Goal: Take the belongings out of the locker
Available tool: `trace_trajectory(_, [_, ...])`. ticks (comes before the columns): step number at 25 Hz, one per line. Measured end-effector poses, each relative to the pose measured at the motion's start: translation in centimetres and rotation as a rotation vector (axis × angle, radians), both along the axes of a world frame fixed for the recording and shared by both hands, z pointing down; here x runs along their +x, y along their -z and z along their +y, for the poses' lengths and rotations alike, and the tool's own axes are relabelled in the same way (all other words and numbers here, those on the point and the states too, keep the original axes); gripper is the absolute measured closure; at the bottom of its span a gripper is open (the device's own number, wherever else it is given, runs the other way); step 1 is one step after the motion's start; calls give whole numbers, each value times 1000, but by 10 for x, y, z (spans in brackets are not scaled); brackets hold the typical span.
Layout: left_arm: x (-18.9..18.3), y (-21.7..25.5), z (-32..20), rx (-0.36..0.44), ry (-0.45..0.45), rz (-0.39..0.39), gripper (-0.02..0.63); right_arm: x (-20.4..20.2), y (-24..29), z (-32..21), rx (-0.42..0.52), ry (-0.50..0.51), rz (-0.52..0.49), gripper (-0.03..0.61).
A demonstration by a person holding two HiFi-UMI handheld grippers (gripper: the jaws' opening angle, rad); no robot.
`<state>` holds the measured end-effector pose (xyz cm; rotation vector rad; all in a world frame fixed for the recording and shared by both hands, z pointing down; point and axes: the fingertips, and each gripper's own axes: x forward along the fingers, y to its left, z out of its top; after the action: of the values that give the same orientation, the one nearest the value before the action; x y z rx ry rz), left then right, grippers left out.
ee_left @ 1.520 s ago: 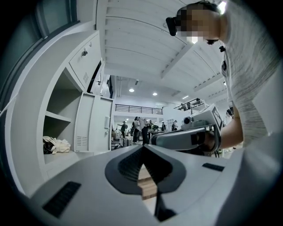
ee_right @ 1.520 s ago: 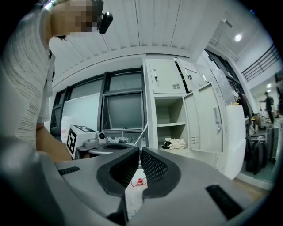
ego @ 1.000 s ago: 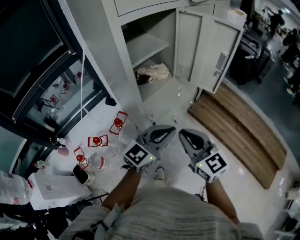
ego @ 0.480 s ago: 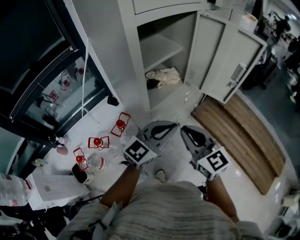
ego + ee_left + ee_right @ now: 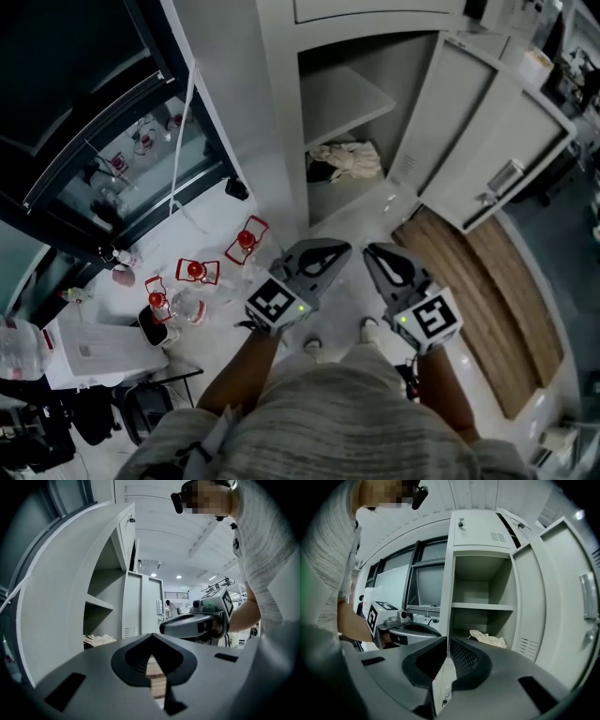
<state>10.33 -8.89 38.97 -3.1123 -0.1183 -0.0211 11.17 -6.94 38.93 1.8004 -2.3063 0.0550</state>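
From the head view, here's the locker (image 5: 281, 122), upper middle of the frame, its door (image 5: 487, 141) swung wide to the right. The thing to fetch is a crumpled cream cloth (image 5: 349, 159). It sits on the floor of the compartment under the shelf (image 5: 342, 98), with something dark (image 5: 319, 174) tucked against its left side; I can't tell what that is. Both grippers hang side by side in the lower middle, well short of the locker. The left gripper (image 5: 330, 251) has its tips together and the right gripper (image 5: 380, 255) looks the same, neither carrying anything. Little red-framed lamps (image 5: 246, 241) dot the white floor at the left, and a wooden strip (image 5: 487, 309) runs along the right.

Over to the left gripper view. The left gripper (image 5: 152, 639) has its jaw tips meeting, with only bare floor showing through the gap behind them. The locker (image 5: 70, 597) curves up the left side, and the cloth (image 5: 96, 640) peeks out low in it, under the shelf (image 5: 99, 603). The right gripper (image 5: 165, 627) is at centre right, closed.

Now the right gripper view. The right gripper (image 5: 446, 641) is pressed shut, pads together, gripping nothing. The locker (image 5: 480, 573) stands square in the centre, and the cloth (image 5: 487, 638) lies rumpled and pale in the bottom compartment, below the shelf (image 5: 480, 605). The door (image 5: 562, 606) stands open at the right, and the left gripper (image 5: 419, 629) is at the left.
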Motion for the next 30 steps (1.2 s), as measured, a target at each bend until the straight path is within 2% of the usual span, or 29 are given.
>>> trace_trajectory(10, [30,-3,-39,-50,218,8,611,29,6,-45,-42,212,53,575])
trace_trajectory(17, [48,-10,-54,-71,313,30,611,39,3,-70,-57,319,108,575])
trace_trajectory(26, [52,-15,-65,-86,386,55,611,45,-5,-89,-100,366,158,575])
trace_trajectory(30, [51,-20,-66,-97,400,53,611,46,-13,-97,-126,367,223,575])
